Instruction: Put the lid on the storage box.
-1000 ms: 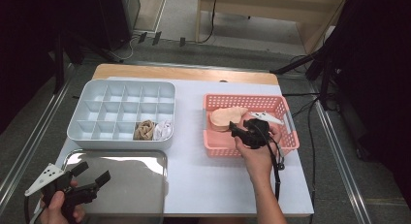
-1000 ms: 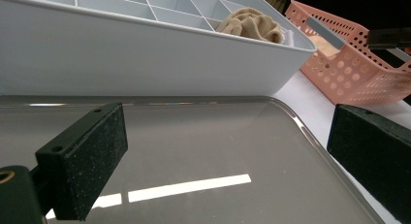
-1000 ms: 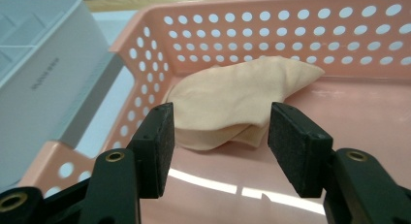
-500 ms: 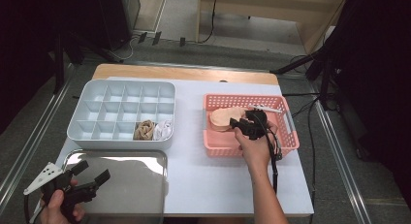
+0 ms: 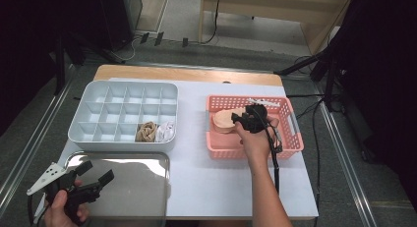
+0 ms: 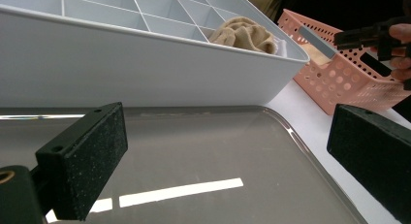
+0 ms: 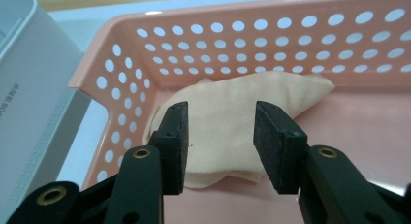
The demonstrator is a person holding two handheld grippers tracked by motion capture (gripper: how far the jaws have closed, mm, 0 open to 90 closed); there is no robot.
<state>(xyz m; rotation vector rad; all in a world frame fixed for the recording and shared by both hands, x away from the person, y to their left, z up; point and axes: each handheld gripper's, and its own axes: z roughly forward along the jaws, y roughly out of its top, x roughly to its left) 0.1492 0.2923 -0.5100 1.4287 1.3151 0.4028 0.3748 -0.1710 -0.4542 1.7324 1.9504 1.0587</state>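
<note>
change: we see the right gripper [image 5: 244, 120] has moved further into the pink basket [image 5: 290, 143] toward its left end, now right over the peach cloth [image 7: 242, 132].
right gripper: jaws apart, straddling the cloth's fold, not yet clamped.
cloth: lies flat in the basket's left part, at the tabletop's right side.
left gripper [image 5: 93, 184]: unchanged, jaws wide apart, idle over the steel tray [image 5: 147, 187] at the front-left corner.
organizer: white divided box [image 5: 98, 133], back-left; tan cloth [image 5: 145, 131] and a white one [image 5: 166, 131] already in front-row cells.
meaning: we judge the grasp is imminent; next is closing, then carrying to a free cell.
</note>
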